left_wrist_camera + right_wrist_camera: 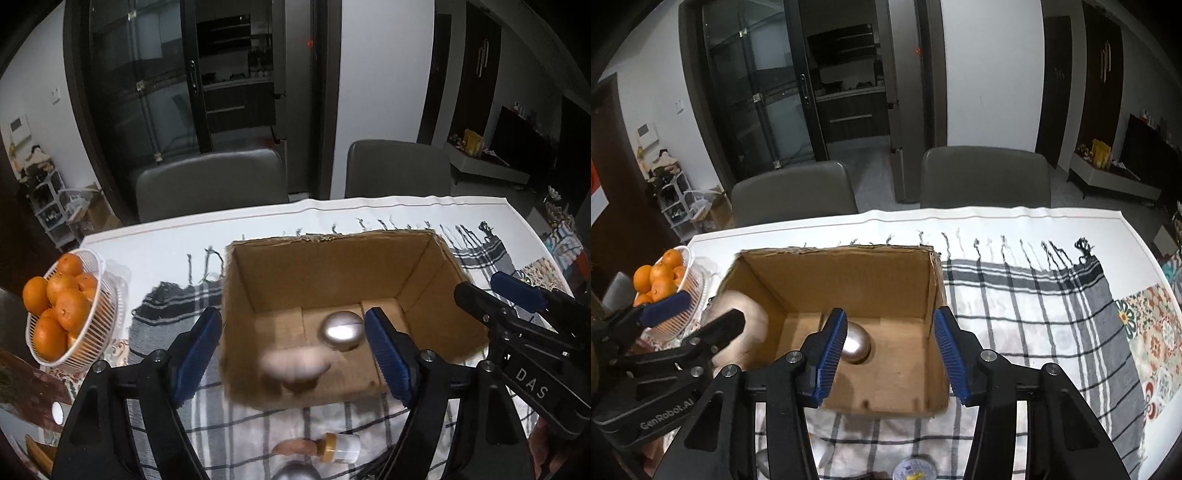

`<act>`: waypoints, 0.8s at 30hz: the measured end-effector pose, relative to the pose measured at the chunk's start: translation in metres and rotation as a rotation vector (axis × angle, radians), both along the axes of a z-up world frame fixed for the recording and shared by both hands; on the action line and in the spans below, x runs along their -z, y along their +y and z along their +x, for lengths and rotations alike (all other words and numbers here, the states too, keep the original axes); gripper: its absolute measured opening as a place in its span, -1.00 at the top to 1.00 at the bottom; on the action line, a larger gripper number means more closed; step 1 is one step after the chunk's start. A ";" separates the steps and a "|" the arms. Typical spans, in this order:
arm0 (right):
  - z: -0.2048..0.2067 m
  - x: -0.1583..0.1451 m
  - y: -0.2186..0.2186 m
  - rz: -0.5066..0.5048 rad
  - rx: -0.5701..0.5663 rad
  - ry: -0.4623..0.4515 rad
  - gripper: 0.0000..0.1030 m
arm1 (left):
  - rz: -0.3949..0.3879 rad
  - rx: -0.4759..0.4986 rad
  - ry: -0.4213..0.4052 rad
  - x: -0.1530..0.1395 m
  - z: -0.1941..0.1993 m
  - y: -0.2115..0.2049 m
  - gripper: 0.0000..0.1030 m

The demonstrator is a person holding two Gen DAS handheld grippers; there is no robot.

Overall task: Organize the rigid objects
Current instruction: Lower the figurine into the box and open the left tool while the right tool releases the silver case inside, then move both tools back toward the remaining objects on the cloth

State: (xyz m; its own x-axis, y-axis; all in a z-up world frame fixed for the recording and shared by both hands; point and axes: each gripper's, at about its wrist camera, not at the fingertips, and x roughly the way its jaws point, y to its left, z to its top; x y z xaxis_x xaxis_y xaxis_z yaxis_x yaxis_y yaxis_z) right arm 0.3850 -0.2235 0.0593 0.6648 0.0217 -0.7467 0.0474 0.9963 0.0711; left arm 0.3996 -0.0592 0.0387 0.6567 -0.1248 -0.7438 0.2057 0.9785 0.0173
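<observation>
Where lettering can be read, the right gripper's black body shows "DAS" in white in the left wrist view, and the left gripper's body shows "GenRobot.AI" in the right wrist view; nothing else carries legible writing. An open cardboard box (332,321) stands on a black-and-white checked cloth (1034,306) that covers the table, and a shiny metal egg-shaped object (341,329) rests on the box floor. The left gripper (291,354) points down at a slant toward the box with its blue pads (197,354) standing wide apart and empty, one pad outside the box's left wall, the other over its floor just right of the metal object. A blurred pale, rounded object (295,365) shows between these pads over the near part of the box; what it is cannot be told. The right gripper (890,354) also tilts downward over the box, its blue pads (831,354) apart with nothing clamped, the metal object showing just beyond its left pad. On the cloth nearer than the box lie a small bottle with a yellow cap (340,447) and part of another metal piece (295,472). A white wire basket of oranges (64,306) stands left of the box, well apart from both grippers.
</observation>
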 end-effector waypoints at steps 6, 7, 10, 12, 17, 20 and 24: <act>-0.005 0.004 0.004 0.004 -0.006 0.004 0.01 | 0.033 -0.025 -0.062 -0.006 -0.019 0.011 -0.55; -0.007 0.004 0.005 0.002 -0.007 0.003 0.01 | 0.035 -0.027 -0.067 -0.007 -0.022 0.012 -0.55; -0.016 0.003 0.011 -0.002 -0.020 -0.004 -0.01 | 0.046 -0.040 -0.088 -0.007 -0.035 0.019 -0.56; -0.023 0.002 0.016 -0.009 -0.029 -0.009 -0.04 | 0.050 -0.040 -0.096 -0.007 -0.044 0.024 -0.59; -0.042 0.001 0.028 -0.026 -0.046 -0.026 -0.20 | 0.055 -0.059 -0.126 -0.008 -0.067 0.036 -0.81; -0.052 -0.001 0.033 -0.037 -0.056 -0.035 -0.29 | 0.062 -0.071 -0.135 -0.007 -0.080 0.042 -0.89; -0.067 -0.002 0.040 -0.050 -0.058 -0.042 -0.51 | 0.059 -0.098 -0.136 -0.004 -0.097 0.051 -1.00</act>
State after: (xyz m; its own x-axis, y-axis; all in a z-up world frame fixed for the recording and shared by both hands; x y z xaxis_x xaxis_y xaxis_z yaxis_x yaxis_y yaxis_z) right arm 0.3181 -0.1836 0.0612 0.6946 0.0238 -0.7190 -0.0121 0.9997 0.0215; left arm 0.3029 -0.0081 0.0424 0.7585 -0.0136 -0.6515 0.1008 0.9902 0.0966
